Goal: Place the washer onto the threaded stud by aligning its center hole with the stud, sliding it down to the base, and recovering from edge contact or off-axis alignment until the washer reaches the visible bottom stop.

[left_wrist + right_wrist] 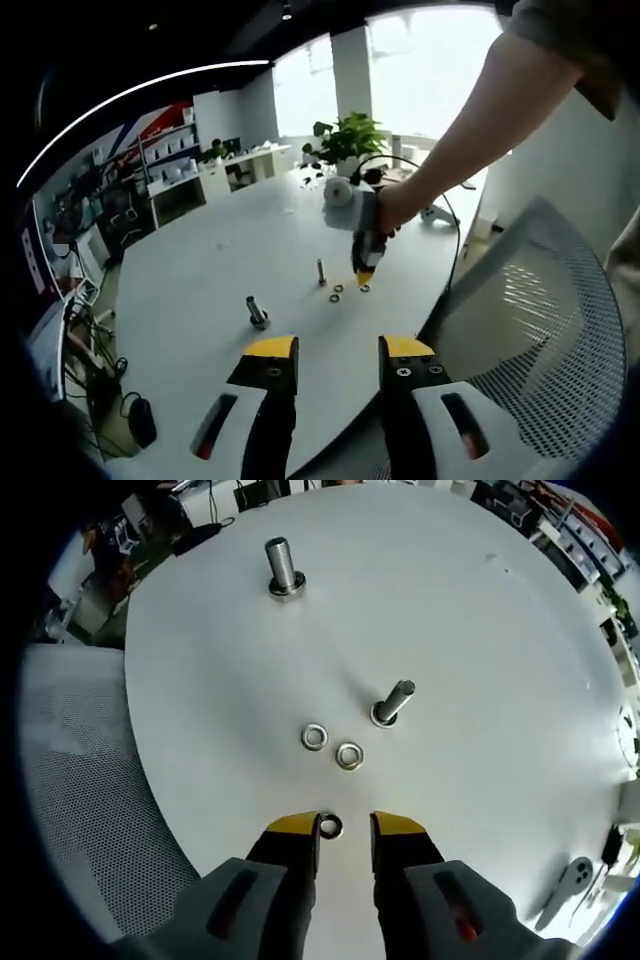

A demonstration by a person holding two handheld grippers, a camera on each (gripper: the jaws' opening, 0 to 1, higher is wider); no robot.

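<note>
Resting flat, washer | between right gripper open jaws | table

A mesh-backed chair beside the round white table, potted plant beyond.

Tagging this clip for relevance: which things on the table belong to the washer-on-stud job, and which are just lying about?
Job:
- washer at the right hand-held gripper tips
- two spare washers
- nearer threaded stud
- farther stud

Lying about:
- potted plant
- mesh chair
- white table, merely the surface
</note>
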